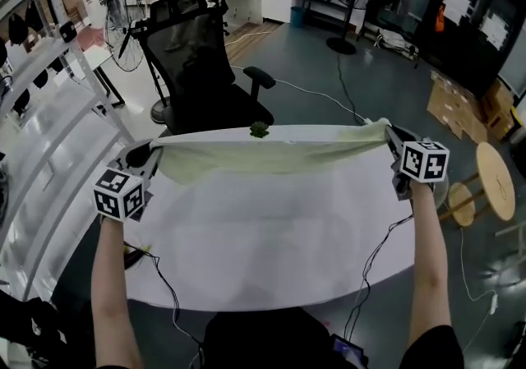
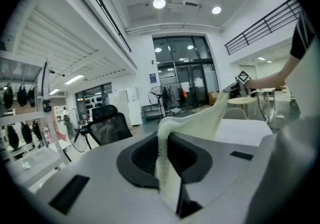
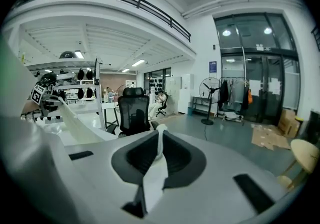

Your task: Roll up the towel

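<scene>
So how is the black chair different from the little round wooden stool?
The office chair is black, but the stool is pale wood. The office chair has a tall back and armrests, while the stool has only a flat round seat on thin legs. The office chair stands at the far edge of the white table, and the stool stands off the table's right end. Both are seats, and nobody sits on either.

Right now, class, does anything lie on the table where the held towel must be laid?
Nothing visible lies on the bare table under the towel; only a small green thing shows at the towel's far edge.
</scene>
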Available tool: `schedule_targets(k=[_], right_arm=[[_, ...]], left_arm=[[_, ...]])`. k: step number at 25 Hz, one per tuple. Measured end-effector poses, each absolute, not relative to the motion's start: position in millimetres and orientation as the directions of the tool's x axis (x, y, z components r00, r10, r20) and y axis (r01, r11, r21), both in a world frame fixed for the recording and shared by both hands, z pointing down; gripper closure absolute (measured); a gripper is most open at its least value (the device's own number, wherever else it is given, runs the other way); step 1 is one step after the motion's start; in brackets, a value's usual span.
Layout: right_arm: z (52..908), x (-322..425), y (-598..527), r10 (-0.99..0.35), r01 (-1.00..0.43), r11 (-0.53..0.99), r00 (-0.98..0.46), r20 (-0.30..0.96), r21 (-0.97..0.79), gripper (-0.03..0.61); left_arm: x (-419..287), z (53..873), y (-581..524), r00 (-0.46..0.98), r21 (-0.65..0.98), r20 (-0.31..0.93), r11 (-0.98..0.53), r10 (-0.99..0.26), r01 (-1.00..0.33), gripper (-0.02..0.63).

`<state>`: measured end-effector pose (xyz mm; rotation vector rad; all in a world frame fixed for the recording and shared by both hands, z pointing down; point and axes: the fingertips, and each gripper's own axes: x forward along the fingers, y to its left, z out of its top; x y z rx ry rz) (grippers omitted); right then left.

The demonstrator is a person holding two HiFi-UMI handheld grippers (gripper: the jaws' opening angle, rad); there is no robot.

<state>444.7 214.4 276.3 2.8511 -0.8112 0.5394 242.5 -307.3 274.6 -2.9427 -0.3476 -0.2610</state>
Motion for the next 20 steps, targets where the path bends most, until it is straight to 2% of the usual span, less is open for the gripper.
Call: schedule_targets(k=[4, 9, 13, 20], right_arm=[[347.1, 406.0, 254.1, -0.444, -0.496, -0.868, 0.762, 0.472, -0.016, 0.545], [452.1, 357.4, 297.6, -0.340, -0.404, -0.913, 0.687, 0.642, -0.050, 0.545], [506.7, 328.2, 317.5, -0.282, -0.382, -0.923, 0.620, 0.732, -0.032, 0.545], [535.1, 309.1, 347.1, -0.218, -0.368, -0.930, 0.572, 0.791, 0.010, 0.545]], left_arm=[[201.5, 337.0, -262.1, 0.857, -0.154, 0.317, -0.869, 0.407, 0.470, 0.566], [133.6, 415.8, -205.7, 0.629, -0.067, 0.506, -0.700, 0.590, 0.711, 0.566], [91.4, 468.1, -171.1, 0.458, -0.003, 0.626, -0.585, 0.631, 0.811, 0.566], [40.5, 519.5, -139.3, 0.248, 0.099, 0.733, -0.459, 0.634, 0.883, 0.566]])
